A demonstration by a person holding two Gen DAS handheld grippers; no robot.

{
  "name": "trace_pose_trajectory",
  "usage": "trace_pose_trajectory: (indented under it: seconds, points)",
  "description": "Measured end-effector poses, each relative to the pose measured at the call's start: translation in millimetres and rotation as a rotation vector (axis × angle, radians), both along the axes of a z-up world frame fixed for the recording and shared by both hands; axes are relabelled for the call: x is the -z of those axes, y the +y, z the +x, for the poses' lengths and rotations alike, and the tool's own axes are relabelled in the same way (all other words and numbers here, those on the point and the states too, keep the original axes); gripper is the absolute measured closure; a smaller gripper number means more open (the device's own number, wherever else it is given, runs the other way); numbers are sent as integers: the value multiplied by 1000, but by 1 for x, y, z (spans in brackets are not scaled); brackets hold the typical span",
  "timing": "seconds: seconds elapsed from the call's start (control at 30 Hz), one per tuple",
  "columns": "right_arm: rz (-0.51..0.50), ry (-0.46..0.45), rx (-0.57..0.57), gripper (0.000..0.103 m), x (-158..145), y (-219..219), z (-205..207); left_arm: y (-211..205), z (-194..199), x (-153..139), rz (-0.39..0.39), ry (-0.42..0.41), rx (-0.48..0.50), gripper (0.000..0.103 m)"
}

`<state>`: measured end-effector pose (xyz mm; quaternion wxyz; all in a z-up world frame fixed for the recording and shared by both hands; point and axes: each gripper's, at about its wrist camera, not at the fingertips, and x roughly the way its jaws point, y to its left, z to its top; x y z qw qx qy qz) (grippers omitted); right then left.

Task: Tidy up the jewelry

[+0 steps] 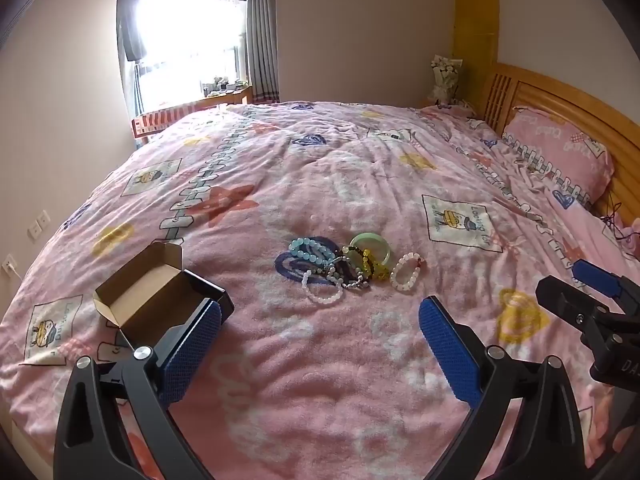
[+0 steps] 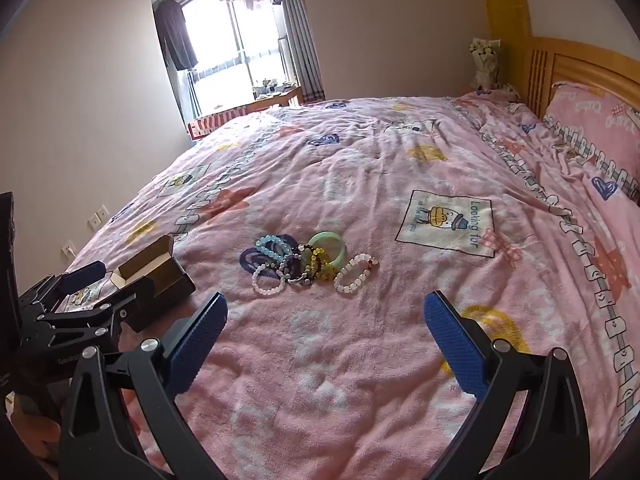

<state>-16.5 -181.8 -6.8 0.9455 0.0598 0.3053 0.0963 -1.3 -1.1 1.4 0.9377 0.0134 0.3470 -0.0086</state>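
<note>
I see one open box [image 1: 160, 296] at the bed's [image 1: 360, 168] near left, long axis running left-far; one pile of bracelets [image 1: 352, 266] mid-bed, uncountable; my left tongs [image 1: 320, 344] and right tongs [image 2: 325, 342] both released, empty.

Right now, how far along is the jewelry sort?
Done: only setup, the box sits open on the bedspread, and no jewelry shows inside it. In hand: nothing; left gripper and right gripper are open, short of the bracelets. Left: the whole pile, including the green bangle.
</note>
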Motion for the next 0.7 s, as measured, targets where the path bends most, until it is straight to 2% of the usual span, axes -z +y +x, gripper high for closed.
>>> trace_pose_trajectory:
  seconds: [0.43,0.7]
  points:
    - [-8,4,0,6,1,3,2,-8,6,2,-5,6,-7,6]
    - [-9,5,5,6,3,4,2,4,6,0,-19,6,-17,6]
